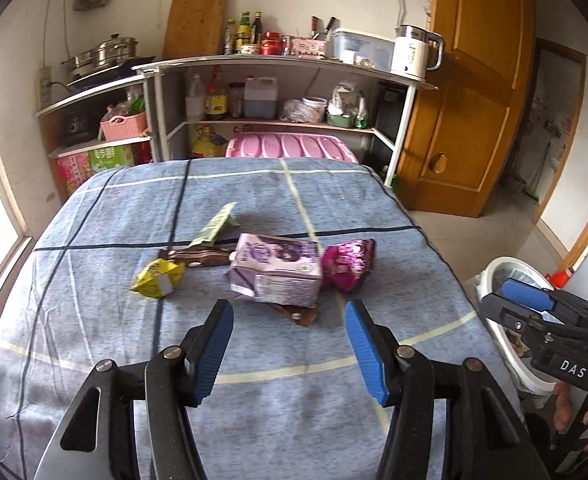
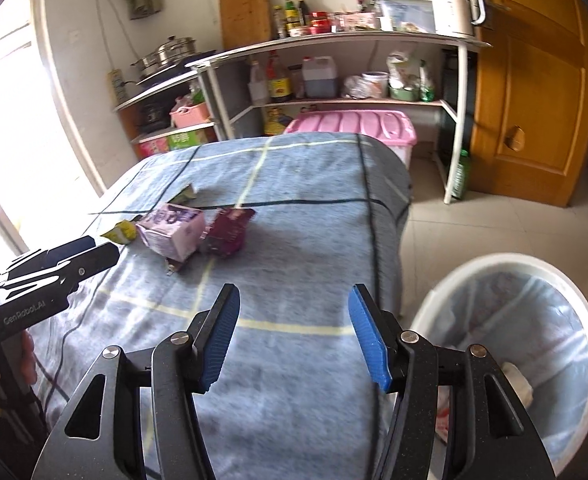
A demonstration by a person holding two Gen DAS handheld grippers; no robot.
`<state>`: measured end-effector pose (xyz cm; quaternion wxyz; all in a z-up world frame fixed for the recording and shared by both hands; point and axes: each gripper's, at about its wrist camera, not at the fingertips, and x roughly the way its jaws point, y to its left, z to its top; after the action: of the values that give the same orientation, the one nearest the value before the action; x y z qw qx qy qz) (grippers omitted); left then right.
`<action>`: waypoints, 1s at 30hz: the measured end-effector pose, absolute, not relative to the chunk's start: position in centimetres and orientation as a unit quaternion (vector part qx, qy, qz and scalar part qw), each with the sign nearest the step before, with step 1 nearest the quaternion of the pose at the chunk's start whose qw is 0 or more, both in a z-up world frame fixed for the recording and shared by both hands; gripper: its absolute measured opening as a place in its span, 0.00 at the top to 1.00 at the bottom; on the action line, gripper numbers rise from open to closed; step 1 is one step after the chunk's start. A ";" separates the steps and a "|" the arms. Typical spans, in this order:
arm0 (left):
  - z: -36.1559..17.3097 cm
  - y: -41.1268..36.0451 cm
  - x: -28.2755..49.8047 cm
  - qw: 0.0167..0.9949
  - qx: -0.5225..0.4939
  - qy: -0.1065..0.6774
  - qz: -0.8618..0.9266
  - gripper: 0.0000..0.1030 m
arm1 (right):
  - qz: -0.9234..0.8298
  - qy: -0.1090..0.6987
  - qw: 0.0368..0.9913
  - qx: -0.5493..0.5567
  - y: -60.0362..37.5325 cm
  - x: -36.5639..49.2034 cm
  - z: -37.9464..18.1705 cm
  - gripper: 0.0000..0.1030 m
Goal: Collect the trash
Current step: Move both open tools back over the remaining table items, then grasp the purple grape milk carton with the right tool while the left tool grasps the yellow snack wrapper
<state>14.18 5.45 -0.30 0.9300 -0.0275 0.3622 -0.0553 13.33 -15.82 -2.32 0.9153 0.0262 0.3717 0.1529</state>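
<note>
Trash lies in a loose pile on the blue checked cloth (image 1: 94, 320) of the table. A purple carton (image 1: 276, 270) lies on its side, with a magenta wrapper (image 1: 347, 264) at its right, a yellow wrapper (image 1: 158, 278) at its left, a brown wrapper (image 1: 198, 258) and a green-white packet (image 1: 214, 226) behind. My left gripper (image 1: 290, 346) hangs open just short of the carton, nothing between its blue pads. My right gripper (image 2: 294, 334) stands open and empty over the table's near right corner, with the carton (image 2: 172, 234) and the magenta wrapper (image 2: 228, 230) farther off.
A white bin (image 2: 505, 344) lined with a bag stands on the floor right of the table, some rubbish inside. Behind the table are shelves (image 1: 278, 60) full of bottles, pots and a kettle, a pink storage box (image 1: 290, 146), and a wooden door (image 1: 473, 92). A bright window is at left.
</note>
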 end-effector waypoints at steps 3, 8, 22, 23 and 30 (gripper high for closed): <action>-0.4 8.1 14.5 0.931 -0.040 0.361 -0.034 0.43 | 0.178 0.372 0.911 0.016 -13.8 14.4 -2.3 0.44; -0.8 11.6 15.4 0.930 -0.052 0.364 -0.014 0.40 | 0.224 0.384 0.896 0.003 -10.4 16.7 -2.5 0.38; -2.9 16.6 18.9 0.920 -0.064 0.386 -0.004 0.39 | 0.319 0.393 0.862 -0.016 -3.0 22.5 -3.4 0.32; -3.0 16.6 19.2 0.920 -0.063 0.388 -0.004 0.39 | 0.319 0.394 0.862 -0.020 -2.7 22.9 -3.7 0.31; -3.9 16.9 21.5 0.914 -0.064 0.401 -0.017 0.39 | 0.354 0.411 0.840 -0.001 -2.6 25.3 -5.0 0.31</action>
<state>21.47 16.92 -3.87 0.9136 -0.0642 0.4011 -0.0167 25.32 -2.61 -4.98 0.8401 -0.0011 0.4108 0.3543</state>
